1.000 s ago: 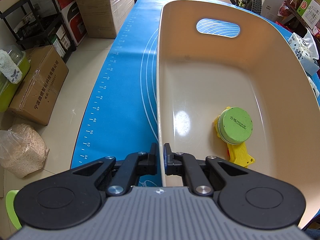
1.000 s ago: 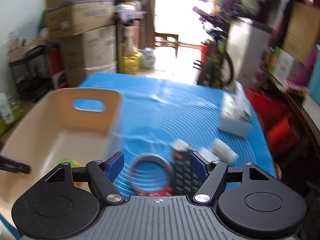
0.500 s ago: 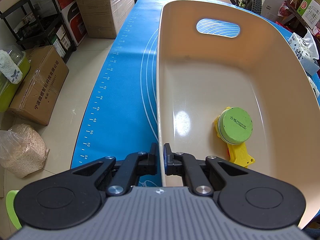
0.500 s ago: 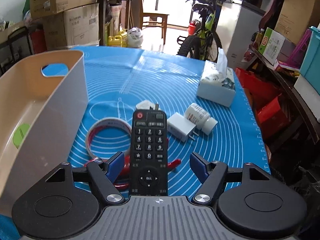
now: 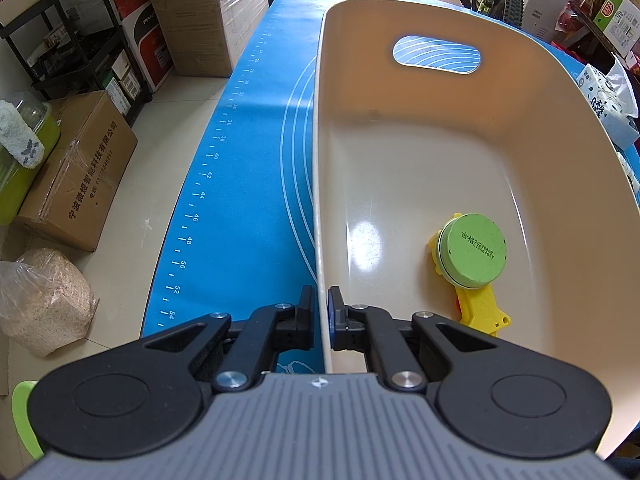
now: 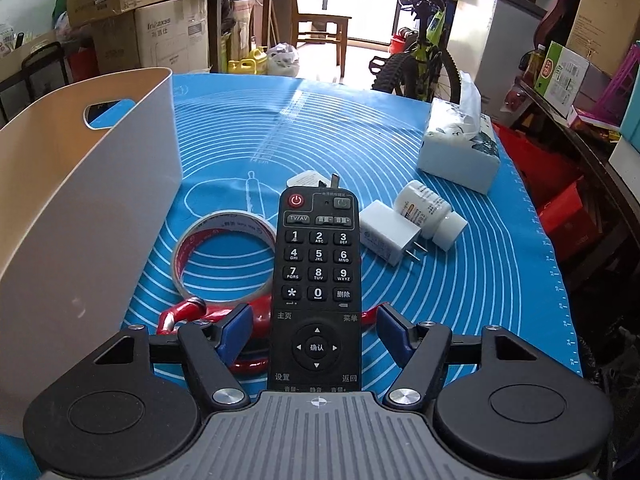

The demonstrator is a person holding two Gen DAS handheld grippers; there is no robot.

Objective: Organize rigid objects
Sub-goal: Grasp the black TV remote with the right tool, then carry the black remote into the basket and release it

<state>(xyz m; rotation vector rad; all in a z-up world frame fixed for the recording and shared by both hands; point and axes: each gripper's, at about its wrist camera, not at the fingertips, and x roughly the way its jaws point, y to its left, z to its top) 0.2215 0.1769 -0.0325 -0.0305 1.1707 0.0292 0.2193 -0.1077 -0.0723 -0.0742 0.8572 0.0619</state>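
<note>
My left gripper (image 5: 320, 312) is shut on the near left rim of the beige bin (image 5: 318, 184). Inside the bin lie a green round tin (image 5: 472, 250) and a yellow plastic piece (image 5: 478, 308) under it. My right gripper (image 6: 314, 334) is open, its fingers on either side of the lower part of a black remote control (image 6: 316, 280) lying on the blue mat (image 6: 460, 300). A tape roll (image 6: 224, 256), a red clamp-like object (image 6: 188, 316), a white charger plug (image 6: 390, 238), a white pill bottle (image 6: 430, 210) and a small white adapter (image 6: 310, 179) lie around the remote.
The bin also shows at the left of the right wrist view (image 6: 88, 208). A tissue box (image 6: 460, 152) stands at the mat's far right. Cardboard boxes (image 5: 80, 172) and a bag (image 5: 44, 304) are on the floor left of the table. A bicycle (image 6: 420, 60) stands behind.
My right gripper has swung from the bin to the right and moved down over the remote, which now lies between its open fingers. The left gripper has stayed shut on the bin rim.
</note>
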